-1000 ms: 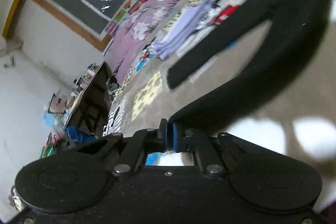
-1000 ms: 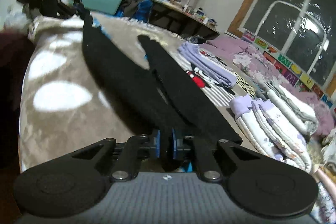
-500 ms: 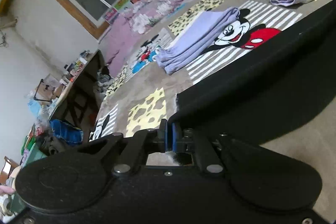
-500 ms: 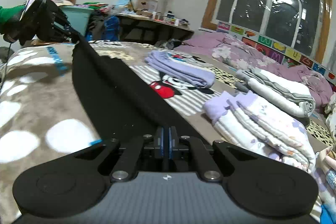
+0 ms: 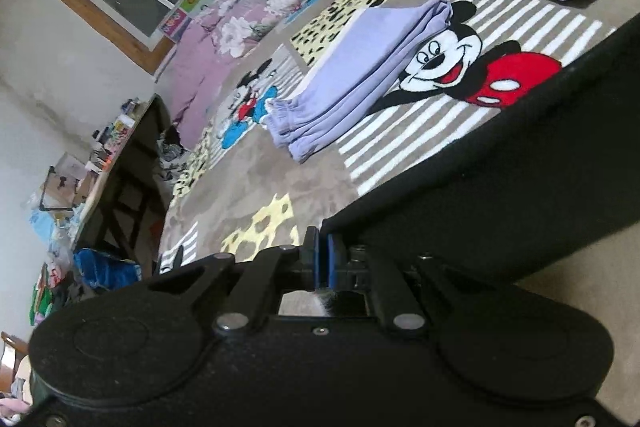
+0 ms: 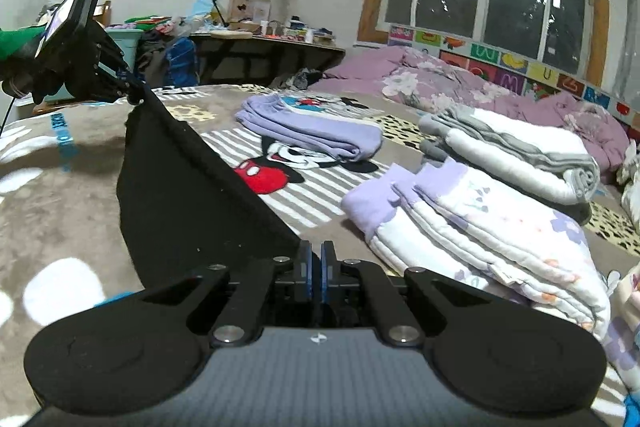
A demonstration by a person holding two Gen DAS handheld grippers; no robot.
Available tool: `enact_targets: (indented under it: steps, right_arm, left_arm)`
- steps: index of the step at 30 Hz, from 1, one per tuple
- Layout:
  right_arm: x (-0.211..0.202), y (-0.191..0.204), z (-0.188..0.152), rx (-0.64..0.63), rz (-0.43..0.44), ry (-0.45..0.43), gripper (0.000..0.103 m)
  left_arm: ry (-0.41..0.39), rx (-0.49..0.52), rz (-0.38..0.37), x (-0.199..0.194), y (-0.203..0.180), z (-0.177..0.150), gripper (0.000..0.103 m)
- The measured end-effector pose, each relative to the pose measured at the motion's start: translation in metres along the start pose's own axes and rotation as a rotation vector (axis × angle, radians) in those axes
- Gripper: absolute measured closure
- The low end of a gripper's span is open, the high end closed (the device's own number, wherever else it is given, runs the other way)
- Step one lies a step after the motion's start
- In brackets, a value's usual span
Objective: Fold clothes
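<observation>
A long black garment point(image 6: 188, 195) is stretched taut between my two grippers above the patterned blanket. My left gripper point(image 5: 323, 259) is shut on one end of it; the black cloth point(image 5: 500, 187) runs off to the right in the left wrist view. My right gripper point(image 6: 316, 267) is shut on the other end. The left gripper point(image 6: 124, 83) also shows at the far left of the right wrist view, pinching the far corner.
Folded lilac trousers point(image 6: 308, 131) lie on the Mickey Mouse blanket point(image 6: 272, 179). Folded white and lilac clothes point(image 6: 480, 227) and a grey-white pile point(image 6: 512, 155) lie at right. A purple floral quilt point(image 6: 460, 87) lies under the window. A cluttered desk point(image 6: 264, 47) stands behind.
The two garment legs have come together into one flat black strip. Both grippers have dropped lower toward the blanket, still shut on the cloth.
</observation>
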State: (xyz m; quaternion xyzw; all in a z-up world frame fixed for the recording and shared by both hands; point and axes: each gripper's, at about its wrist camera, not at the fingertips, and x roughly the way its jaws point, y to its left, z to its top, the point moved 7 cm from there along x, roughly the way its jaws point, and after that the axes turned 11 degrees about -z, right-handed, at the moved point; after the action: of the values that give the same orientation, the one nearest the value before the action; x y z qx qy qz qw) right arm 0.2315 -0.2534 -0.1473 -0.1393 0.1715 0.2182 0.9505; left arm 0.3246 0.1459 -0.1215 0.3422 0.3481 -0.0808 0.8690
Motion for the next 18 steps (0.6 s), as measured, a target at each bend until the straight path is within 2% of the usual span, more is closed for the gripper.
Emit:
enact_targets:
  steps: [5, 18]
  right_arm:
    - [0.008, -0.003, -0.003, 0.001, -0.007, 0.013, 0.099]
    - [0.027, -0.01, -0.001, -0.011, -0.029, 0.008, 0.099]
  left_arm:
    - [0.017, 0.004, -0.019, 0.016, 0.002, 0.009, 0.1]
    - [0.078, -0.066, -0.085, 0.047, 0.009, 0.007, 0.1]
